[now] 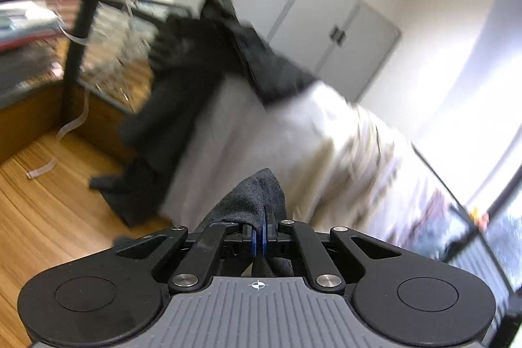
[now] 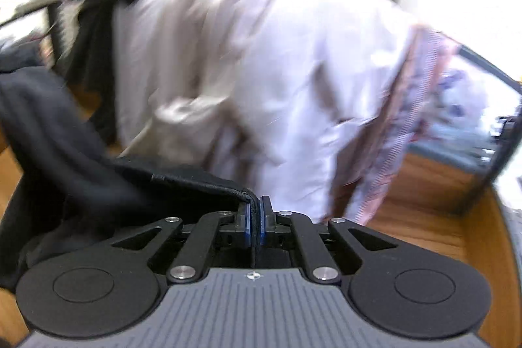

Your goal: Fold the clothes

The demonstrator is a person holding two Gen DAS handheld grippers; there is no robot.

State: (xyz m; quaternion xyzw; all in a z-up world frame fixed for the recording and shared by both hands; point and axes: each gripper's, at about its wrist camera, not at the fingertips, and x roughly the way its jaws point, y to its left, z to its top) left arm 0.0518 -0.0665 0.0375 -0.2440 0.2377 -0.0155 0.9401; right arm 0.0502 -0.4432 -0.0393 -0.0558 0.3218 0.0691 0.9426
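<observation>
A dark grey garment (image 1: 251,201) bunches over the blue pads of my left gripper (image 1: 260,227), which is shut on it. In the right wrist view the same kind of dark cloth (image 2: 98,178) hangs to the left, and its stitched hem runs into my right gripper (image 2: 255,220), shut on that edge. Ahead lies a blurred pile of clothes: a whitish garment (image 2: 261,61) in the middle, black clothes (image 1: 182,77) draped at its left, and a patterned pink and blue piece (image 2: 407,126) hanging at its right.
A wooden floor (image 1: 42,185) shows below on the left. Grey cabinets (image 1: 313,15) stand against the far wall. A black frame with a glass pane (image 1: 81,31) stands at the left, a dark-edged glass case (image 2: 489,126) at the right.
</observation>
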